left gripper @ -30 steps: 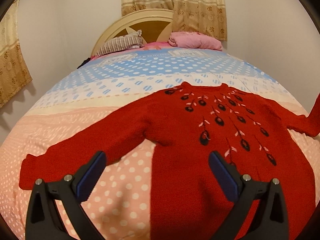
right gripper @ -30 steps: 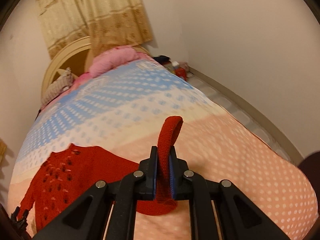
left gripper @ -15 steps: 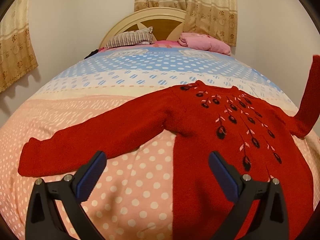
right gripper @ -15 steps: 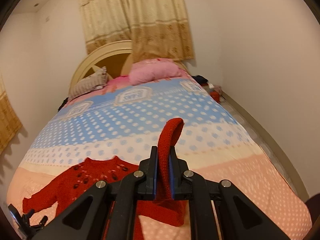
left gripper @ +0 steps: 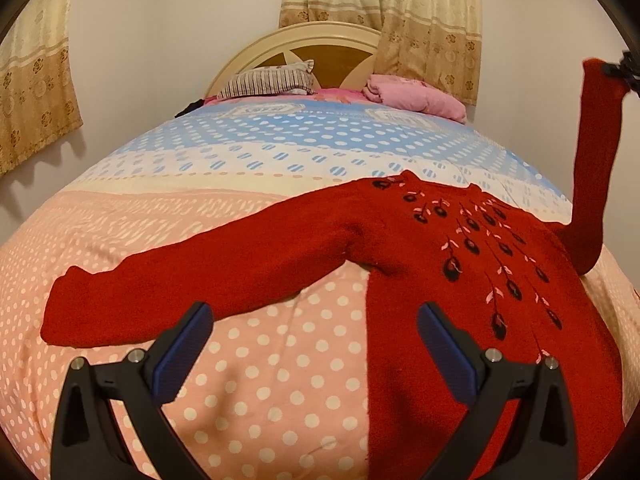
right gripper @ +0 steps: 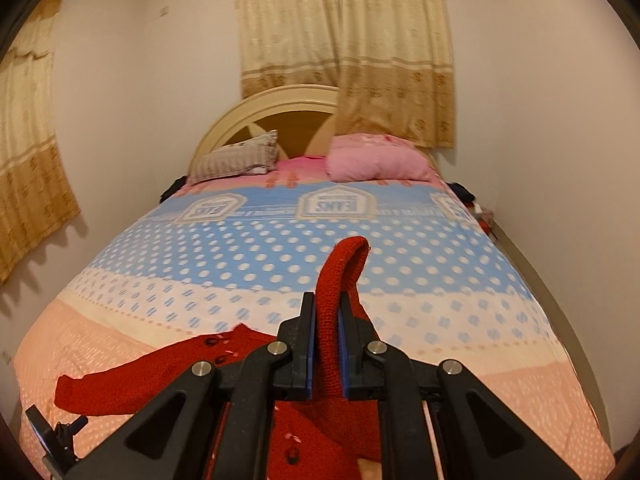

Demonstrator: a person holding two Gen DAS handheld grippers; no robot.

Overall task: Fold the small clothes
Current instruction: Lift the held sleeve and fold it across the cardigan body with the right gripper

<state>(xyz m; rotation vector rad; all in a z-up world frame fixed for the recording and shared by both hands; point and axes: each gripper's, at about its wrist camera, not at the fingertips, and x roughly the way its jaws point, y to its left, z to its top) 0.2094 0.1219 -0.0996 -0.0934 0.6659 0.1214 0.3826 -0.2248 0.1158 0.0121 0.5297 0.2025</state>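
A small red knit sweater (left gripper: 432,264) with black and pink embroidery lies flat, front up, on the polka-dot bed cover. Its left sleeve (left gripper: 192,276) stretches out flat toward the left. My left gripper (left gripper: 314,338) is open and empty, hovering just above the cover near the sweater's lower left side. My right gripper (right gripper: 327,344) is shut on the right sleeve's cuff (right gripper: 336,300) and holds it up in the air. In the left wrist view that sleeve (left gripper: 596,168) hangs raised at the far right. The sweater body also shows in the right wrist view (right gripper: 168,372).
The bed cover (left gripper: 260,364) is pink with white dots near me and blue farther off. A striped pillow (left gripper: 268,80) and a pink pillow (left gripper: 416,98) lie at the headboard (left gripper: 320,46). Walls and curtains stand close around the bed.
My right gripper has lifted the right sleeve higher and swung to face the headboard. My left gripper has shifted left, so the sweater sits further right in its view.
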